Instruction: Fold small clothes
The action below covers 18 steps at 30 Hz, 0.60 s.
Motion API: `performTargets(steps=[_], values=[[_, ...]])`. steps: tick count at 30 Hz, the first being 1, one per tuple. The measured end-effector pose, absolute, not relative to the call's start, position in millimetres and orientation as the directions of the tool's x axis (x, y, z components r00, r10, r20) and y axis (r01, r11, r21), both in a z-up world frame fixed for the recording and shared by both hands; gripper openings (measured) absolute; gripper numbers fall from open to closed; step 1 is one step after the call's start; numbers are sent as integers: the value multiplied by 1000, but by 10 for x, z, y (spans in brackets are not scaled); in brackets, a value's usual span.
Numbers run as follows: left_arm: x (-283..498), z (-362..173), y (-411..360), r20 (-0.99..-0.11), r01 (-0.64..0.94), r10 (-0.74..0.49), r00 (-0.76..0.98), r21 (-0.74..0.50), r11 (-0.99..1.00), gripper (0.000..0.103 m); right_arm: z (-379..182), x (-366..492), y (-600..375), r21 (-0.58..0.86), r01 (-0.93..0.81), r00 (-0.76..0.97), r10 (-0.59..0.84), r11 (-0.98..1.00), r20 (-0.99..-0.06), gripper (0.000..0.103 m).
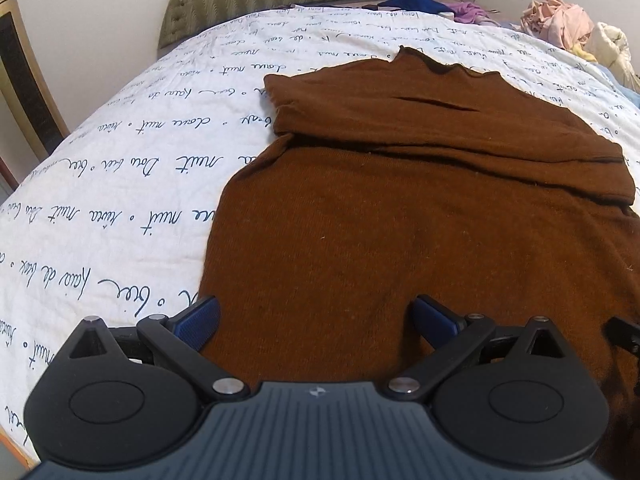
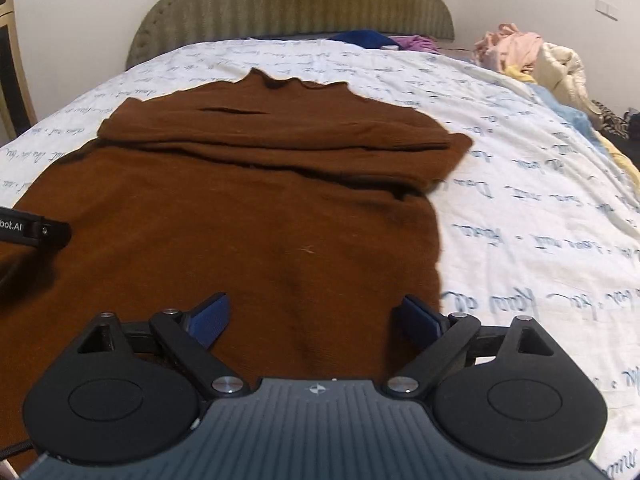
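Note:
A brown knit sweater (image 1: 400,208) lies flat on the bed, collar at the far end, both sleeves folded across the chest. It also shows in the right wrist view (image 2: 240,220). My left gripper (image 1: 316,320) is open and empty, hovering over the sweater's near left hem corner. My right gripper (image 2: 316,316) is open and empty over the near right hem corner. Part of the left gripper's body (image 2: 32,232) shows at the left edge of the right wrist view.
The white bedspread (image 1: 120,168) with blue script covers the bed. A green padded headboard (image 2: 292,4) stands at the far end. A pile of loose clothes (image 2: 528,56) lies at the far right. A wooden chair (image 1: 20,80) stands at the left.

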State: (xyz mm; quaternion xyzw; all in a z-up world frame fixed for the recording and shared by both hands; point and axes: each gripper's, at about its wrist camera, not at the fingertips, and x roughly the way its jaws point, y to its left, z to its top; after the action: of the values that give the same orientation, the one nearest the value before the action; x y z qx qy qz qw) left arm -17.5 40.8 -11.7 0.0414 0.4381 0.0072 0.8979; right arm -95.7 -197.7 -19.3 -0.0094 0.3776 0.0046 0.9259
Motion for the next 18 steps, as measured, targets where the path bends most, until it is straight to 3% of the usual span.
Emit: performTargets(steps=[9, 18], values=[[-265, -205, 383, -791, 30, 56, 609, 93, 995, 103, -113, -1102, -2041, 34, -17, 753, 36, 999, -657, 91], [-286, -240, 376, -787, 24, 62, 614, 97, 995, 103, -255, -1015, -2020, 37, 14, 729, 15, 999, -685, 96]])
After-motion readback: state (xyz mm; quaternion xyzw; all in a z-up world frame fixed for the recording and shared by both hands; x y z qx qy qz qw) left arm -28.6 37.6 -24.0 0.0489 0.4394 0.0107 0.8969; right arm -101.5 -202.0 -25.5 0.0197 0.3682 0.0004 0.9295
